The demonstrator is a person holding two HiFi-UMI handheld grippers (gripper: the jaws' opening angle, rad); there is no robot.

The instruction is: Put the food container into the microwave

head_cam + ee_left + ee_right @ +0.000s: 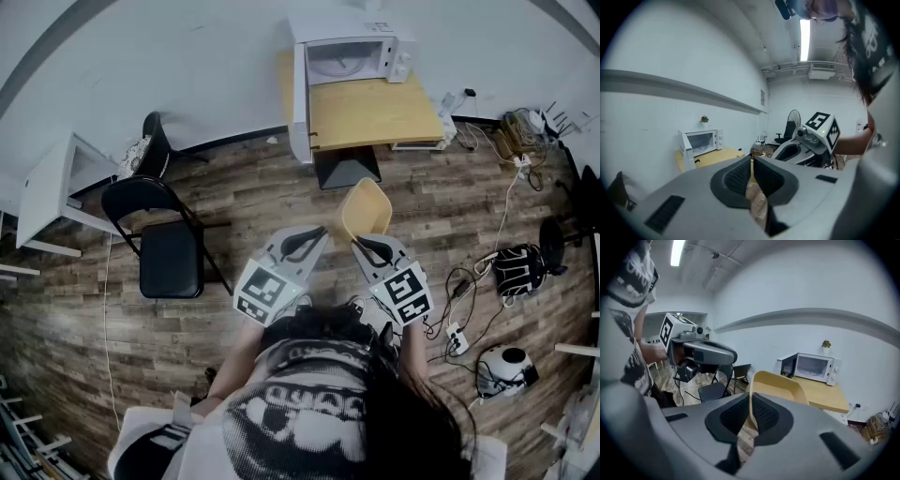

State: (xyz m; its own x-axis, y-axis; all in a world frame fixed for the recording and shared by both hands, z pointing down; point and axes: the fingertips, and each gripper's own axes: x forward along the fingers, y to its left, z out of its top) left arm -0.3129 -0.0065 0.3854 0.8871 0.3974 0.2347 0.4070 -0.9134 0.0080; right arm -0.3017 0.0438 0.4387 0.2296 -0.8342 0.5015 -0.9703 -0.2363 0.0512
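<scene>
Inside right claw (pixel 749 417), food container (pixel 780 386) wall.

Microwave (pixel 352 58) on table (pixel 375 114), chair (pixel 172 258) left

The head view looks steeply down from above the person onto the wooden floor (pixel 253 192), with the microwave (pixel 352 58) and its tabletop (pixel 375 112) far off at the top. Each gripper view sits low behind its own claw and faces level toward that distant microwave. The left claw (pixel 752 174) view catches the right claw (pixel 780 153) at its right. The right gripper view has the food container (pixel 778 383) close before the lens.
</scene>
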